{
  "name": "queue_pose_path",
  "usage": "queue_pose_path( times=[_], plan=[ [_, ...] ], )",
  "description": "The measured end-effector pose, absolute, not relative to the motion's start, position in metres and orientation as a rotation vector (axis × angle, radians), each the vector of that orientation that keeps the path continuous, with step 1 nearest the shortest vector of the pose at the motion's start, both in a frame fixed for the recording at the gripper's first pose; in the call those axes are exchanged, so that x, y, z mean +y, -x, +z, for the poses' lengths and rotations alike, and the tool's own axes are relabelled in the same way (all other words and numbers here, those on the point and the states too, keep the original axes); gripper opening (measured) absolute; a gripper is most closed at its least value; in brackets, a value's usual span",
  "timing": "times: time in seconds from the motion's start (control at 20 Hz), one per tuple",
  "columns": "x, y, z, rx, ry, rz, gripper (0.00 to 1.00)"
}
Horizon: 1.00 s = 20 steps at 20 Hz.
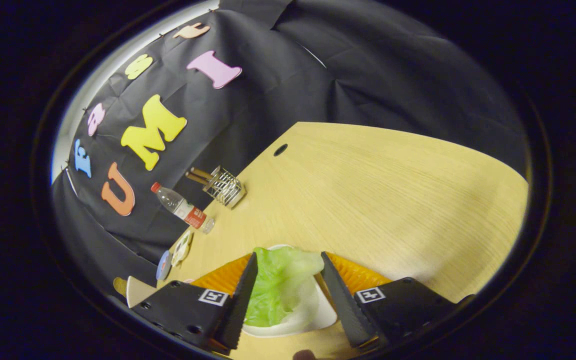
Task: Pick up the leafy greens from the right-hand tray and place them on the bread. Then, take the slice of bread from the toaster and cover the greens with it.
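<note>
Judging from the spread fingers, the first step is barely begun: the greens [280, 285] lie on a white plate [313, 315] over an orange tray [358, 275], not yet gripped, and laying them on bread and covering them with the toaster's slice are both left. Tilted steeply over the table [368, 190], the gripper [288, 290] points down at the plate, its fingers released and wide apart on either side of the leaf, the left one right against its edge. A bottle [183, 209] and wire rack [224, 186] stand well beyond.
</note>
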<state>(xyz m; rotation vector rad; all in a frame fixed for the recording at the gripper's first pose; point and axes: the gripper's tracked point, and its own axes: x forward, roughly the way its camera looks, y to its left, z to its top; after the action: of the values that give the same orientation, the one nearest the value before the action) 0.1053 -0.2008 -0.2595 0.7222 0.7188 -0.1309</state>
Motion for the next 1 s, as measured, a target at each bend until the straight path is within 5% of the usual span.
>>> queue_pose_path(
  times=[0.2, 0.25, 0.35, 1.0],
  plan=[
    [-0.213, -0.105, -0.264, 0.734, -0.692, -0.156, 0.28],
    [-0.212, -0.105, -0.264, 0.733, -0.694, -0.152, 0.11],
    [-0.212, -0.104, -0.263, 0.737, -0.692, -0.142, 0.0],
    [-0.223, -0.102, -0.239, 0.675, -0.731, -0.149, 0.0]
  ],
)
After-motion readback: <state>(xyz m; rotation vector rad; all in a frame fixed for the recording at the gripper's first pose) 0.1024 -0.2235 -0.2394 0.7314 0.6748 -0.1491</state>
